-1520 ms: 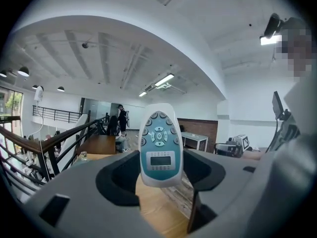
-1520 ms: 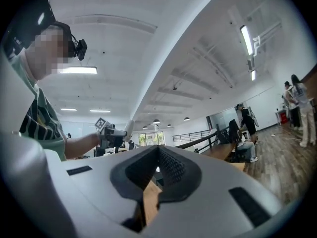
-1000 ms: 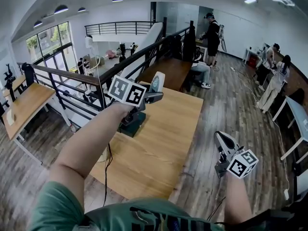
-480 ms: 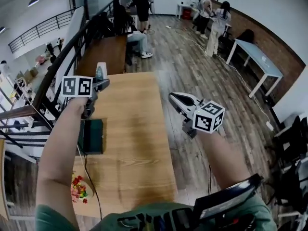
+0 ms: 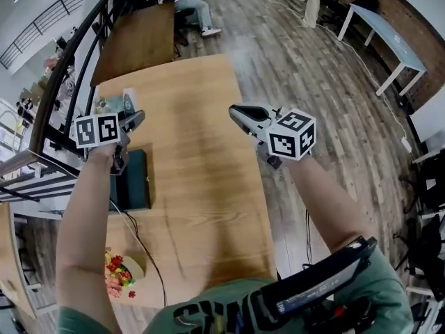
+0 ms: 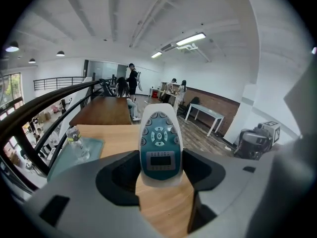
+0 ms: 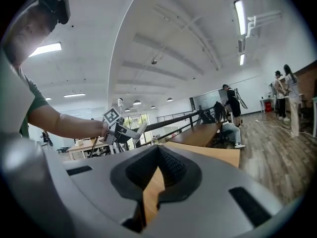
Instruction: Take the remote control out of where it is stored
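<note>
The remote control (image 6: pixel 159 145) is white with a teal face, round buttons and a small display. It stands upright between the jaws of my left gripper (image 6: pixel 159 157), which is shut on its lower half. In the head view the left gripper (image 5: pixel 129 117) hangs over the table's left side, just beyond a dark green box (image 5: pixel 132 181), with the remote control (image 5: pixel 128 101) sticking out past the jaws. My right gripper (image 5: pixel 236 110) hovers over the table's right edge, shut and holding nothing. In its own view the right gripper (image 7: pixel 158 150) has its pads meeting.
The long wooden table (image 5: pixel 198 207) runs away from me. A water bottle (image 6: pixel 77 142) stands on a teal tray (image 6: pixel 94 148) at the far left. A bowl of coloured sweets (image 5: pixel 119 270) sits near the front left corner. A black railing (image 5: pixel 62 54) borders the left; people stand at the far end.
The head view has tipped down toward the table. Both grippers have come down and closer together over it. The left one has kept the remote in its jaws throughout.
</note>
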### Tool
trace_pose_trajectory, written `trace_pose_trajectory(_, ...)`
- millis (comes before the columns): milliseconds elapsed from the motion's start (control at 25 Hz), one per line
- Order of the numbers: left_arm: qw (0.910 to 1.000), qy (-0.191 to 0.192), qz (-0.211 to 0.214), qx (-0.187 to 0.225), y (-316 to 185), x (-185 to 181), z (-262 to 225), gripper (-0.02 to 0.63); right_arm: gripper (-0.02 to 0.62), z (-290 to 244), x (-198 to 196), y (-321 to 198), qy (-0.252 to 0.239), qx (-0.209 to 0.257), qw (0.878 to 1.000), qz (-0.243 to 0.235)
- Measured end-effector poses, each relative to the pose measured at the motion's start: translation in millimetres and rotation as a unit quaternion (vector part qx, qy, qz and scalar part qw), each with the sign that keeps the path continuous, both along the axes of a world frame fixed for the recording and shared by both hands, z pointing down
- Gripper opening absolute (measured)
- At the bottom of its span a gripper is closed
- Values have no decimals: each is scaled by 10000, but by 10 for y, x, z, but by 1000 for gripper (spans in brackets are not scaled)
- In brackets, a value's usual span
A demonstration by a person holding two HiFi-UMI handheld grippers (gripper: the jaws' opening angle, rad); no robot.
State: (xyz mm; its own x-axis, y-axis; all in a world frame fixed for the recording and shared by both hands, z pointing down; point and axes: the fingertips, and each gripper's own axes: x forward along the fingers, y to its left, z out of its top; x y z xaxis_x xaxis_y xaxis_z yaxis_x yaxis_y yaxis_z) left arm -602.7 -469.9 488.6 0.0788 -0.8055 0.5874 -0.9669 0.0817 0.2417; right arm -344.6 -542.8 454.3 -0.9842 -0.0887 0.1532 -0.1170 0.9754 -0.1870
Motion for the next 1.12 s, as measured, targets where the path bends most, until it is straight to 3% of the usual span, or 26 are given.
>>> trace_pose_trajectory(200, 9986, -63, -156, -497, -128, -166, 619, 275, 0, 594, -269, -200, 94, -299, 9992, -234)
trace_pose_trajectory(400, 9963, 38, -28, -857, -407, -171, 1173, 275, 0, 984, -259, -290, 83, -432, 9987, -239)
trace_pose_trajectory(560, 9917, -228, 176, -1250, -659, -272, 1504, 275, 0, 1134, -264, -375, -149, -616, 9979, -123)
trace_pose_trajectory(760, 9845, -355, 18, -1719, -851, -514, 1932, 275, 0, 1358, -209, -440, -236, -703, 9971, -162)
trace_pose_trajectory(1120, 9778, -329, -270, -2053, -1172, -678, 2532, 275, 0, 1629, 42, -609, -256, -808, 9964, 17)
